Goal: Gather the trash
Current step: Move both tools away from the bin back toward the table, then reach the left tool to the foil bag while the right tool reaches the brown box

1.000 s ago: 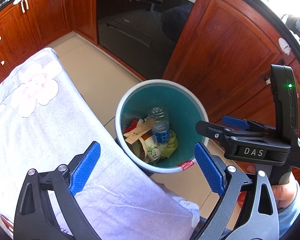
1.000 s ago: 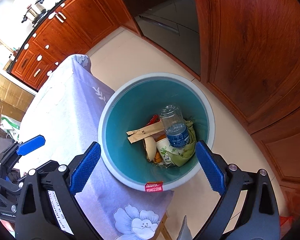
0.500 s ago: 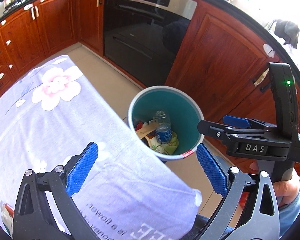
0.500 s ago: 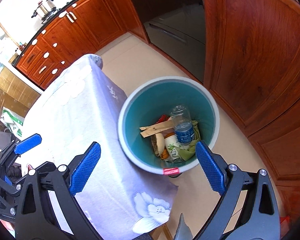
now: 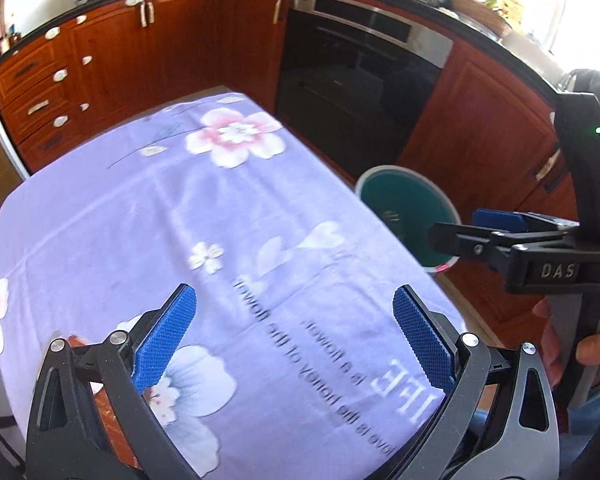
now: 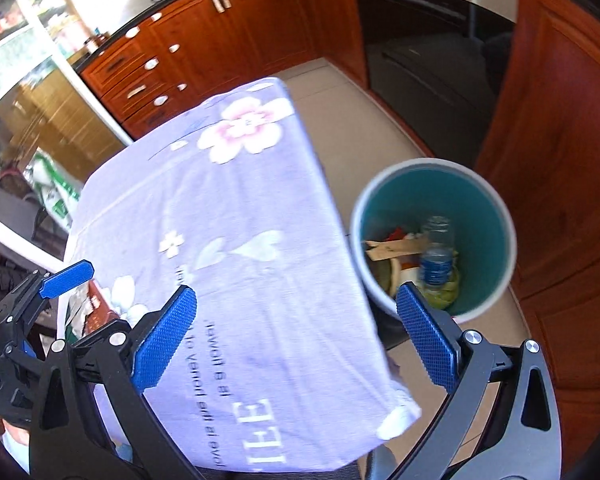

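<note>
A round bin (image 6: 500, 208) with a white rim and teal inside stands on the floor at the table's right side. It holds a clear water bottle (image 6: 436, 256), a paper strip (image 6: 396, 246) and other wrappers. In the left wrist view only part of the bin (image 5: 400, 196) shows beyond the table edge. My left gripper (image 5: 296, 340) is open and empty above the lilac flowered tablecloth (image 5: 180, 220). My right gripper (image 6: 296, 340) is open and empty over the cloth's right edge, near the bin; it also shows in the left wrist view (image 5: 496, 236).
Red wooden cabinets (image 5: 140, 52) and a black oven (image 5: 360, 80) line the far wall. A tiled floor (image 6: 348, 120) lies between table and cabinets. A brown packet (image 6: 96, 304) lies at the table's left side. A glass door (image 6: 32, 120) is far left.
Both grippers pulled back and up from above the bin to over the table. The bin has slid to the right of both views. Both stay open and empty.
</note>
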Demonstrator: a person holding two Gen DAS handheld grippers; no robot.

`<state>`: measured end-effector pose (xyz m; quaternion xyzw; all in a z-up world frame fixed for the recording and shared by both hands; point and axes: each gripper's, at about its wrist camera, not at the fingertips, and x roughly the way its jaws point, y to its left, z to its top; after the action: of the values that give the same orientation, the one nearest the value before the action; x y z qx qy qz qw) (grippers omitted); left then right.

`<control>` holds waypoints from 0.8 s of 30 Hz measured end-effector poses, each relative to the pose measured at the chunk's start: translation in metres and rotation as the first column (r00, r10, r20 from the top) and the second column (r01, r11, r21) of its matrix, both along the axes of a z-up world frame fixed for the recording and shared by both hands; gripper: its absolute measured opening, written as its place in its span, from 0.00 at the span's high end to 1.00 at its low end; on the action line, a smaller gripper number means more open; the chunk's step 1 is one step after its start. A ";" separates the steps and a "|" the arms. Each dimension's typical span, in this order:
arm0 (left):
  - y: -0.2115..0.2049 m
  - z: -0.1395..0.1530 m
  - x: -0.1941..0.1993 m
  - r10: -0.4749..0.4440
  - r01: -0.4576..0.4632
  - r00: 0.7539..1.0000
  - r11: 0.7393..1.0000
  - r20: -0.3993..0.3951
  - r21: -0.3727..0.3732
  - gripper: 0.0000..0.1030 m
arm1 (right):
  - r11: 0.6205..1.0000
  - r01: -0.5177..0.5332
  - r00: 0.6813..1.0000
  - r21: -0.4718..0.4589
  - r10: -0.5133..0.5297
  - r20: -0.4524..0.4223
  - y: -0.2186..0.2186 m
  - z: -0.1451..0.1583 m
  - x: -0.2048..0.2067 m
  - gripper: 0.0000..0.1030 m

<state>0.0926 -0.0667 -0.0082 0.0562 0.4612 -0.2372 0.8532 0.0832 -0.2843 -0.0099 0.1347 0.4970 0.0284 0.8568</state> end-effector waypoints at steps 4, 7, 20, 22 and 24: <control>0.060 -0.011 -0.005 0.073 -0.073 0.997 0.996 -0.005 0.057 0.04 | 0.997 -0.074 0.997 -0.002 0.074 -0.008 0.046 0.000 0.006 0.07; 0.105 -0.021 -0.010 0.129 -0.129 0.992 0.985 0.005 0.112 0.04 | 0.990 -0.139 0.990 -0.007 0.139 -0.030 0.085 -0.004 0.010 0.07; 0.221 -0.057 -0.023 0.178 -0.167 0.983 0.970 -0.049 0.179 0.04 | 0.922 -0.382 0.920 -0.061 0.373 -0.122 0.212 -0.028 0.006 0.07; 0.225 -0.060 -0.022 0.163 -0.152 0.985 0.972 -0.051 0.177 0.04 | 0.915 -0.399 0.911 -0.059 0.388 -0.142 0.222 -0.033 0.006 0.07; 0.227 -0.063 -0.020 0.154 -0.143 0.986 0.976 -0.059 0.166 0.04 | 0.908 -0.415 0.902 -0.055 0.402 -0.161 0.231 -0.039 0.004 0.07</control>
<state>0.0729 0.1605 -0.0716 0.0818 0.5121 -0.1366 0.8441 0.0871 -0.0532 -0.0492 -0.0084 0.5763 0.1755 0.7981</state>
